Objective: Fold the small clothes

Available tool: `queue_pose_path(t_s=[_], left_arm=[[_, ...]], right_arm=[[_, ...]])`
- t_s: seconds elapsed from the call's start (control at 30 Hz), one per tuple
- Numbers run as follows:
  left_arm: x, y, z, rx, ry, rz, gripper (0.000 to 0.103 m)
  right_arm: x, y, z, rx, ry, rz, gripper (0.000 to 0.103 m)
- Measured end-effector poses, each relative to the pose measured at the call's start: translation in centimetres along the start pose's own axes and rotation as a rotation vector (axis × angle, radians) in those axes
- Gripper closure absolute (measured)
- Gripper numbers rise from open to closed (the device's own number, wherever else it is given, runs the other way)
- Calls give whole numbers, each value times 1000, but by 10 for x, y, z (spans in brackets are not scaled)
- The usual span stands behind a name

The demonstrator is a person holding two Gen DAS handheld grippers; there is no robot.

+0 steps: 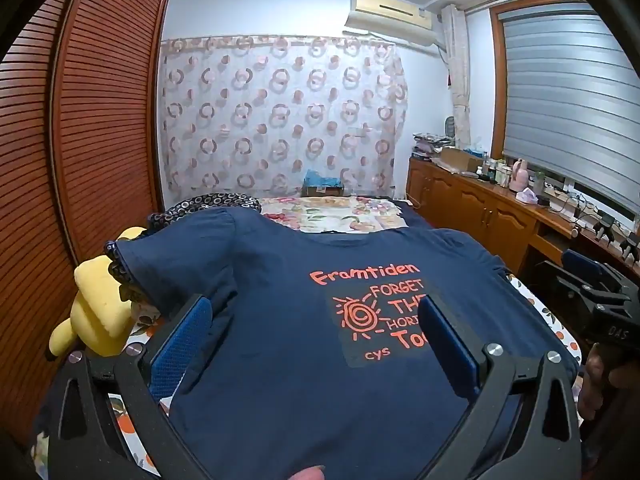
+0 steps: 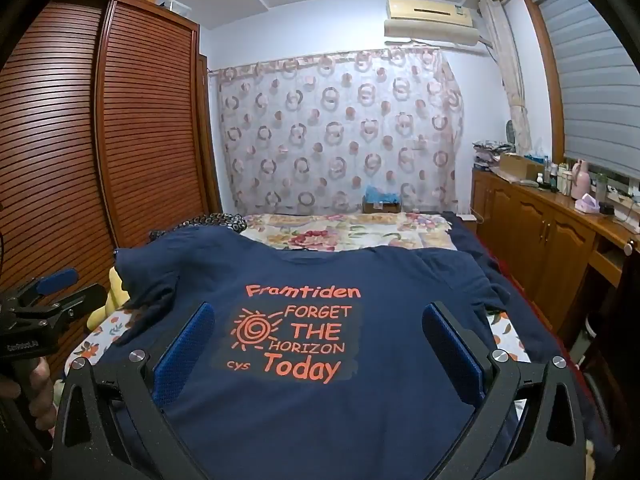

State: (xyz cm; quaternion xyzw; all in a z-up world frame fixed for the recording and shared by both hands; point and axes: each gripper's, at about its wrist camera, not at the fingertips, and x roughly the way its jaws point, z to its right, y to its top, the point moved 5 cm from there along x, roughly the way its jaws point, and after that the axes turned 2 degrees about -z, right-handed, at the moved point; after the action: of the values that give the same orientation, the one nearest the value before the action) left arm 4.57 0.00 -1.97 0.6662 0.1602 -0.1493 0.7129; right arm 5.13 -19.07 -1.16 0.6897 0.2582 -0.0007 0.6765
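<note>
A navy printed T-shirt (image 2: 304, 408) lies spread across the floral bedsheet (image 2: 344, 232), filling the lower frame. The left gripper (image 1: 316, 336) and right gripper (image 2: 318, 340) hover jaws apart, seemingly just above it.

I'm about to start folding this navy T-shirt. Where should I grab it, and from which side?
Likely best: pinch the navy T-shirt at its two sleeves, left gripper from the left, right gripper from the right; it lies flat, print up, sleeves spread outward.
</note>
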Motion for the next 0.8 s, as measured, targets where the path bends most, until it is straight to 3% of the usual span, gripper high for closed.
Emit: queue_pose_path(t_s=[0.8], left_arm=[[2, -3, -5, 3, 4, -7, 0]], right_arm=[[-1, 0, 0, -3, 5, -4, 0]])
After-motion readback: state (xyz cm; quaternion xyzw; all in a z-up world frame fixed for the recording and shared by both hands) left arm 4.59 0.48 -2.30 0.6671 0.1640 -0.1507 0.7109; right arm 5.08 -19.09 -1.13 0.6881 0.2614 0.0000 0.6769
